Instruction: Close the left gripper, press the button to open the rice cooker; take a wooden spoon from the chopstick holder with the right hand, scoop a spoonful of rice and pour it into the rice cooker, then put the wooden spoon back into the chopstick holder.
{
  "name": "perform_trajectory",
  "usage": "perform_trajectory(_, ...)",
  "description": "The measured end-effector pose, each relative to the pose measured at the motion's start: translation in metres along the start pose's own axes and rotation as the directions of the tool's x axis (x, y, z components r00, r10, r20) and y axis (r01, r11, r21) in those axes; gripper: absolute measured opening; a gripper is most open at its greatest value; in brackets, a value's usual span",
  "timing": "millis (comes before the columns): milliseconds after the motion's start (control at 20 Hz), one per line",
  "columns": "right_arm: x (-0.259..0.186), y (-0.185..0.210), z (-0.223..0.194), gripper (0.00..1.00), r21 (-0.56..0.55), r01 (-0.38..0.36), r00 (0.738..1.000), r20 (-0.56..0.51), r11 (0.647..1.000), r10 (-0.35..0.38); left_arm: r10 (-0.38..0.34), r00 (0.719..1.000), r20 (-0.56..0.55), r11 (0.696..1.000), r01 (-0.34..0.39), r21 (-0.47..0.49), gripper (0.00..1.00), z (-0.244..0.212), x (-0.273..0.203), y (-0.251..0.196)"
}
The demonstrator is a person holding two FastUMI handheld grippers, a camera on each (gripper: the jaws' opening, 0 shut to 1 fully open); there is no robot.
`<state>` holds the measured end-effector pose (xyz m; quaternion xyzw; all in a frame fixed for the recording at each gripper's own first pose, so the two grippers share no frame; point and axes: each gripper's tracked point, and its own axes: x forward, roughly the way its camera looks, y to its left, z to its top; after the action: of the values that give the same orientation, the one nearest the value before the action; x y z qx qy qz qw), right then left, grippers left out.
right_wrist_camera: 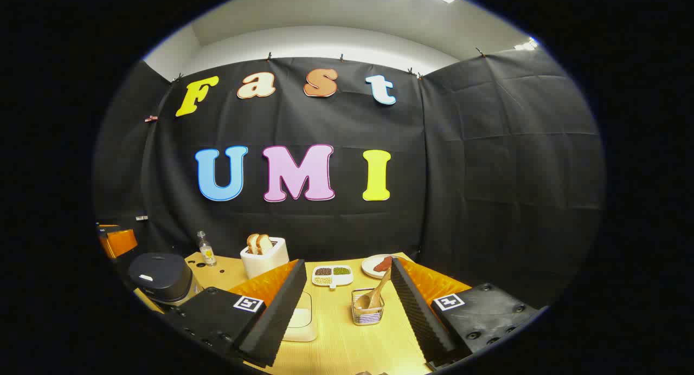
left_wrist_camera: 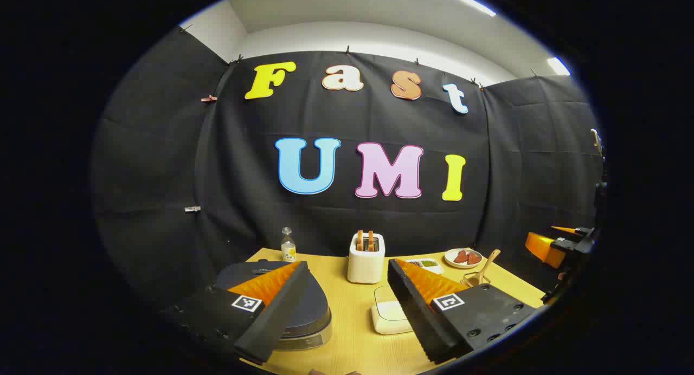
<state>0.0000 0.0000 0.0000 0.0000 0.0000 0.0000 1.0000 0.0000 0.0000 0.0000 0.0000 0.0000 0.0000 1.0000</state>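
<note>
No wording can be read: the small clear glass bottle (left_wrist_camera: pixel 288 246) with a yellow label is too small to make out, and the square black-and-white markers (left_wrist_camera: pixel 246 303) carry only patterns.

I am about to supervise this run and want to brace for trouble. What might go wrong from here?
The left gripper is open, so it may straddle the rice cooker button rather than press it. The wooden spoon leans in a light wire chopstick holder, which may tip when pulled.
</note>
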Motion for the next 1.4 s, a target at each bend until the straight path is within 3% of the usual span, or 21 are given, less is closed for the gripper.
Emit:
perform_trajectory(350, -0.008, 0.006, -0.001, 0.98, -0.026, -0.013, 1.000, -0.002, 1.000, 0.013, -0.021, 1.000, 0.006, 1.000, 0.021, 0.002, 0.99, -0.002, -0.001, -0.003)
perform_trajectory(1000, -0.014, 0.018, -0.006, 0.98, -0.013, -0.024, 1.000, -0.018, 1.000, 0.024, 0.016, 1.000, -0.026, 1.000, -0.016, 0.002, 0.99, -0.012, 0.001, 0.016)
perform_trajectory(1400, -0.015, 0.030, -0.010, 0.98, -0.015, -0.043, 0.999, -0.031, 0.999, 0.043, 0.010, 0.998, -0.068, 0.998, -0.014, -0.056, 0.99, -0.019, 0.008, 0.035)
